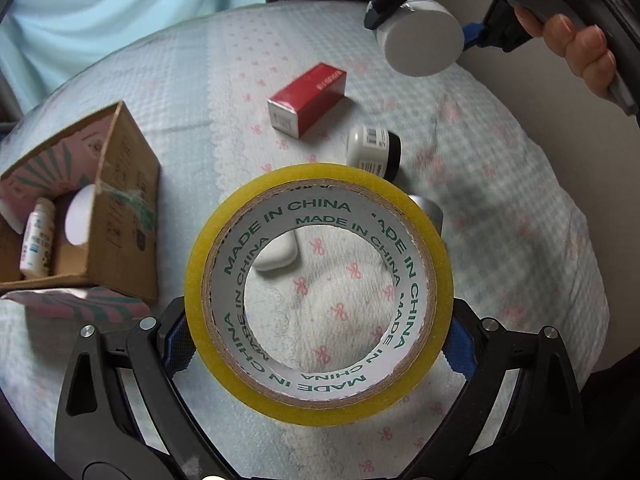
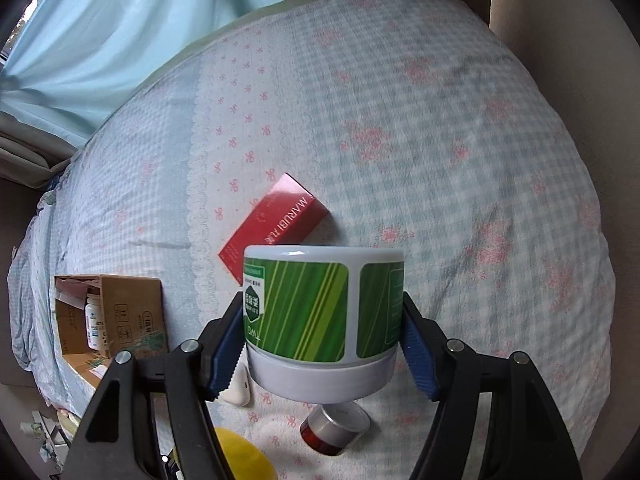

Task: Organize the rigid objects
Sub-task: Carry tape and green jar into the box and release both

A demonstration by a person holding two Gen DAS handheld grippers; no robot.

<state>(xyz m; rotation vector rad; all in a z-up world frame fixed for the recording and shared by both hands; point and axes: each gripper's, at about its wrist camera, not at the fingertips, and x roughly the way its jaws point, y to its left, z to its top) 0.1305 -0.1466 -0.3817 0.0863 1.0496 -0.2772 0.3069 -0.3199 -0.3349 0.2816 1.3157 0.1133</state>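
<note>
Left gripper point(image 1: 319, 344) clenched the tape roll point(image 1: 319, 292), right gripper point(image 2: 322, 338) clenched the green jar point(image 2: 322, 316). Both were held above the bed; the cardboard box point(image 1: 120, 216) lay left of the tape, nearer the left gripper.

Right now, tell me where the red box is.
The red box lies on the bedspread, centre of the left wrist view, right of the cardboard box and just beyond the small white bottle.
</note>
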